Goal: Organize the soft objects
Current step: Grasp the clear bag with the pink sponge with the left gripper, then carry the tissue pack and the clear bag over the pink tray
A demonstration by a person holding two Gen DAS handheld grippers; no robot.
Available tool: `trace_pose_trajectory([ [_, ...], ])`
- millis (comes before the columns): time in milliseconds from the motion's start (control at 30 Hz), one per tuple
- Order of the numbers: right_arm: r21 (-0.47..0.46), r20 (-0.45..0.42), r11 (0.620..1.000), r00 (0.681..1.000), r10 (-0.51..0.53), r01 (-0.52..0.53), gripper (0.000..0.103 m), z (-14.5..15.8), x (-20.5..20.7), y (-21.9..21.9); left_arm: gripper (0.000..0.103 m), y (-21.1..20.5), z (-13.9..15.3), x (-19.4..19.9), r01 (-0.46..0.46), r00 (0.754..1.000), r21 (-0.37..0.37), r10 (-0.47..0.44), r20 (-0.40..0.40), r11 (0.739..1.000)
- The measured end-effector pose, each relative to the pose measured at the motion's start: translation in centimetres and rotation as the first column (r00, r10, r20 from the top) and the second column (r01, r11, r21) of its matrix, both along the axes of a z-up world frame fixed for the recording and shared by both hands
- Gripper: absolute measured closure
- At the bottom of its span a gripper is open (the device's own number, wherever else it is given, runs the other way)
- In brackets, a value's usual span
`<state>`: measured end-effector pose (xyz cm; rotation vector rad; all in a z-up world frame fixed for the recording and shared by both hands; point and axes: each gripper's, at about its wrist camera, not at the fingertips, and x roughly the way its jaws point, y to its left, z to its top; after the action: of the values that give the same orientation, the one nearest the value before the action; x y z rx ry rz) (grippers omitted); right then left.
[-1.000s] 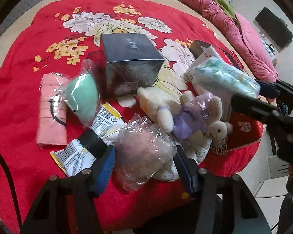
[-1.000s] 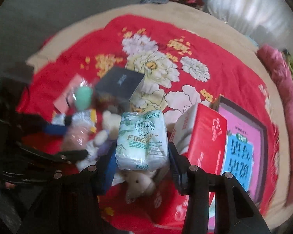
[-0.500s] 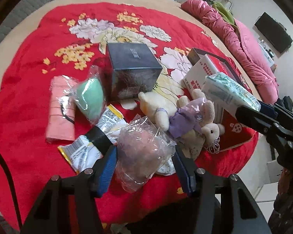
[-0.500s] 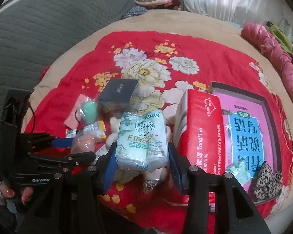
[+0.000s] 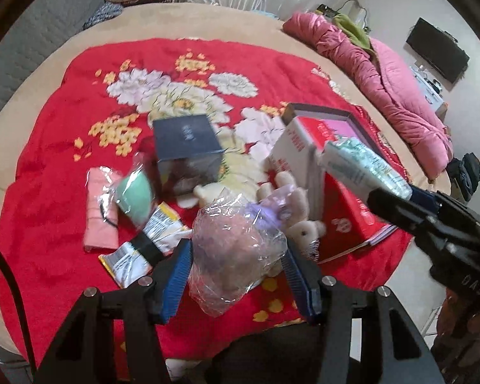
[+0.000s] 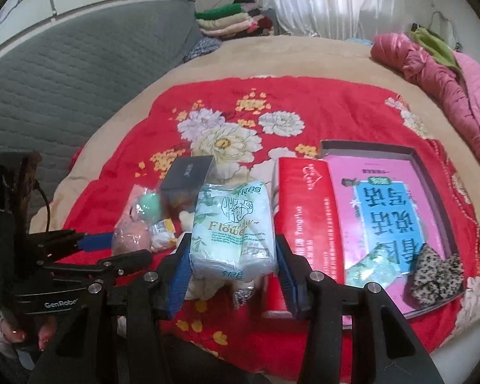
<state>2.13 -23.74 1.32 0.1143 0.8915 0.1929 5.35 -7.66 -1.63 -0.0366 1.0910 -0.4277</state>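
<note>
Crinkly clear plastic filled the left gripper (image 5: 236,267): its 2 blue pads were clamped on a bagged pink puff (image 5: 233,249), held just above the red floral blanket (image 5: 48,160). Over on the right, the right gripper (image 6: 232,264) had its jaws pressed on a pale green tissue pack (image 6: 232,224), lifted in front of the red tissue box (image 6: 307,217). Behind the puff lay a plush bear (image 5: 291,204), a green puff in a bag (image 5: 134,196) to the left, and a dark box (image 5: 185,142) farther back.
</note>
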Motion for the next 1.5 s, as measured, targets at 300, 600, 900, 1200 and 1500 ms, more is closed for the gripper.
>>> trace_pose_trajectory([
  [300,0.024,0.049,0.999,0.998,-0.049,0.047,0.053,1.6,-2.0,-1.9,0.046,-3.4,3.0,-0.9,0.053,0.997,0.013,-0.054,0.056,0.999],
  [600,0.053,0.082,0.984,0.982,-0.172,0.168,0.053,3.0,-3.9,-6.7,0.046,-7.4,5.0,-0.9,0.104,0.991,0.016,-0.105,0.082,0.994],
  [900,0.082,0.082,0.953,0.951,-0.299,0.292,0.053,2.9,-5.3,-11.3,0.046,-11.0,6.0,-0.8,0.163,0.982,0.012,-0.163,0.095,0.987],
  [1200,0.077,0.082,0.917,0.914,-0.396,0.391,0.053,2.5,-6.0,-14.8,0.046,-15.7,5.3,0.0,0.232,0.969,0.031,-0.234,0.080,0.972],
  [1500,0.019,0.059,0.887,0.885,-0.461,0.461,0.053,1.1,-6.5,-17.9,0.046,-21.1,3.5,1.4,0.288,0.954,0.102,-0.294,0.054,0.952],
])
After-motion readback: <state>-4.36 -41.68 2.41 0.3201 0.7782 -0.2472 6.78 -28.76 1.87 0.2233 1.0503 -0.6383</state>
